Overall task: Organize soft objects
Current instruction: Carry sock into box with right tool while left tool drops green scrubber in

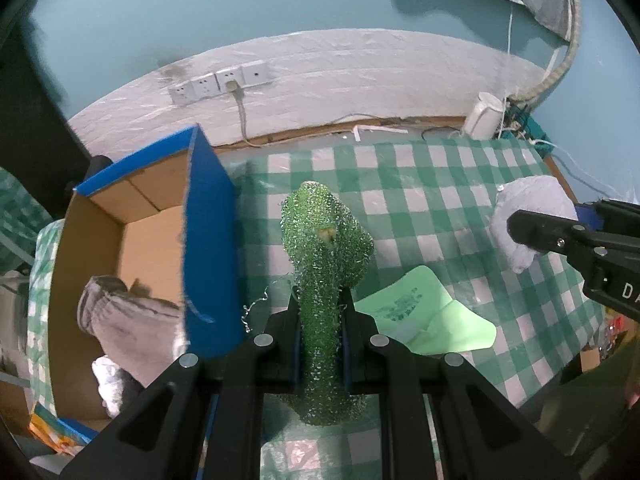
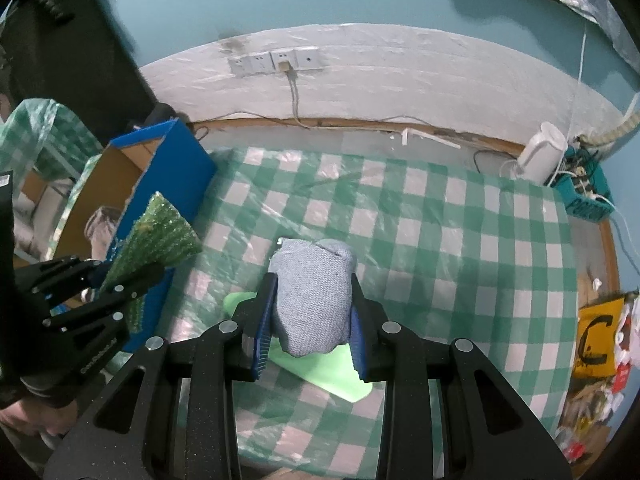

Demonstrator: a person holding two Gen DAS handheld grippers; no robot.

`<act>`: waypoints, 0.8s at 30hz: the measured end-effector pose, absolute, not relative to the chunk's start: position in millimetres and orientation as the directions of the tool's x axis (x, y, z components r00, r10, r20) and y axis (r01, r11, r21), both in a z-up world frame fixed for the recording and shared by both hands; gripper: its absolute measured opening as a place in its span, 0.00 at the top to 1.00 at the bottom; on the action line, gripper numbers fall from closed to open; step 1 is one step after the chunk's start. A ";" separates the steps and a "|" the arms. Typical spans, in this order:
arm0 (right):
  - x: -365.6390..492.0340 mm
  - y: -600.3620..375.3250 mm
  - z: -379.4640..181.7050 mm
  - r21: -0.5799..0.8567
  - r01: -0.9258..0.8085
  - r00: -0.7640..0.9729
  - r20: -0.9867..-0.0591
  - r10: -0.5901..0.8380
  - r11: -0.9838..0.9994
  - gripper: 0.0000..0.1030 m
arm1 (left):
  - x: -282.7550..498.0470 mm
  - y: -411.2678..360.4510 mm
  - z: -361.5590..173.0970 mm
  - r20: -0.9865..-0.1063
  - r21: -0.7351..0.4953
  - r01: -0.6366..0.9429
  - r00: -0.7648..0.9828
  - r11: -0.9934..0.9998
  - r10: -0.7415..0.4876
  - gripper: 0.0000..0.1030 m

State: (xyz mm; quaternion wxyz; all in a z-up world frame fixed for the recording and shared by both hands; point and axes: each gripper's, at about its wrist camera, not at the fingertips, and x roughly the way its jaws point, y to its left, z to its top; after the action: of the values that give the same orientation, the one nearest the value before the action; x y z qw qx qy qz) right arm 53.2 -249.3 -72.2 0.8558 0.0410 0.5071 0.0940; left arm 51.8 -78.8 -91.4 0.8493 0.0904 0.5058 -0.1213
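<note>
My left gripper (image 1: 320, 312) is shut on a glittery green scrubber cloth (image 1: 326, 264) and holds it above the checked tablecloth, just right of the blue cardboard box (image 1: 208, 240). A grey rolled cloth (image 1: 128, 320) lies inside the box. My right gripper (image 2: 314, 316) is shut on a grey-blue knitted roll (image 2: 314, 300), held above a light green cloth (image 2: 332, 372) on the table. The left gripper with the green scrubber (image 2: 156, 236) shows at the left of the right wrist view. The right gripper (image 1: 560, 236) shows at the right of the left wrist view.
The table with green checked cover (image 2: 460, 240) stands against a white and teal wall. A white kettle (image 2: 540, 156) and a teal basket of cables (image 2: 584, 196) stand at the back right. Wall sockets (image 2: 276, 62) with a cable are behind.
</note>
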 end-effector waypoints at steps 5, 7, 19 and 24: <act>56.4 -234.6 -64.3 0.164 -0.145 0.476 -0.853 0.214 0.976 0.70 | 50.2 -63.3 -82.8 -0.869 0.026 0.271 0.481 0.962 -0.112 0.86; 57.7 -229.7 -62.9 0.165 -0.156 0.477 -0.851 0.221 0.974 0.70 | 50.3 -58.4 -82.0 -0.868 0.027 0.261 0.485 0.965 -0.107 0.86; 67.6 -185.4 -53.4 0.164 -0.241 0.477 -0.838 0.264 0.957 0.70 | 45.7 -28.5 -67.8 -0.850 0.001 0.204 0.517 0.979 -0.107 0.86; 72.7 -166.1 -50.5 0.160 -0.273 0.473 -0.836 0.277 0.949 0.70 | 47.3 -9.7 -70.6 -0.853 -0.006 0.166 0.514 0.986 -0.092 0.86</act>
State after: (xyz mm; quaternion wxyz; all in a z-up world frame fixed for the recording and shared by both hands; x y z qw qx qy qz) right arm 72.7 -166.1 -50.5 0.8582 0.0024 0.4876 0.1602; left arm 47.3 -9.7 -70.6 0.8692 0.0383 0.4874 -0.0741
